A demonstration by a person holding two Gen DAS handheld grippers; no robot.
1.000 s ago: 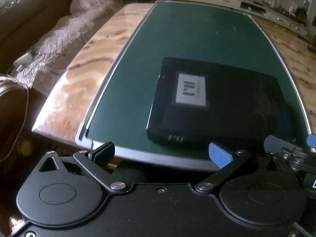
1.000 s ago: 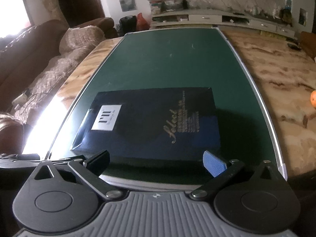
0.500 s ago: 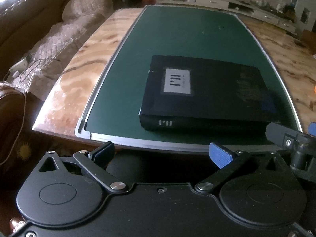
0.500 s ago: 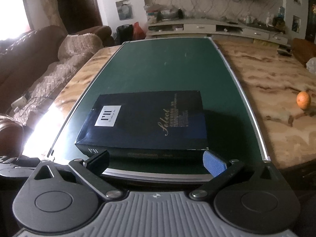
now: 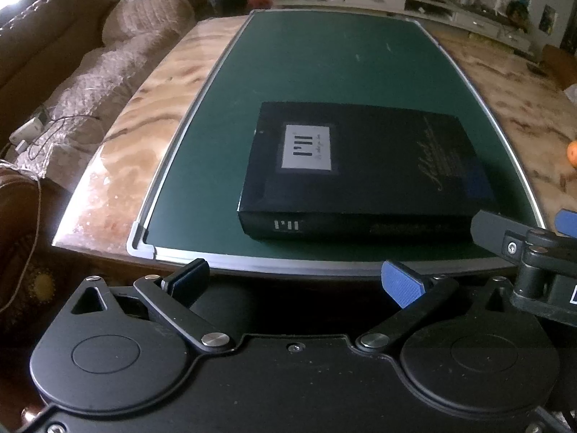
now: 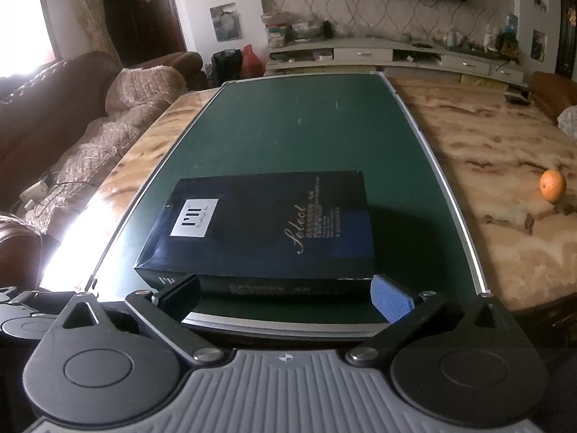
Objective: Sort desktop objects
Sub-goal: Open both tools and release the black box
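Box (image 6: 263,231) flat near surface's (image 6: 468,151) front edge | I've left gripper (image 5: 294,281) spread, empty | right gripper (image 6: 285,296) spread, empty, short of box

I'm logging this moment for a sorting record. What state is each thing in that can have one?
dark box: closed, lying flat on the green board, label up, untouched.
green board: flat on the marble table, bare apart from the box.
orange: resting on the marble table, off the board.
left tool: open, holding nothing, short of the board's near edge.
right tool: open, empty, fingers flanking the box's near side.
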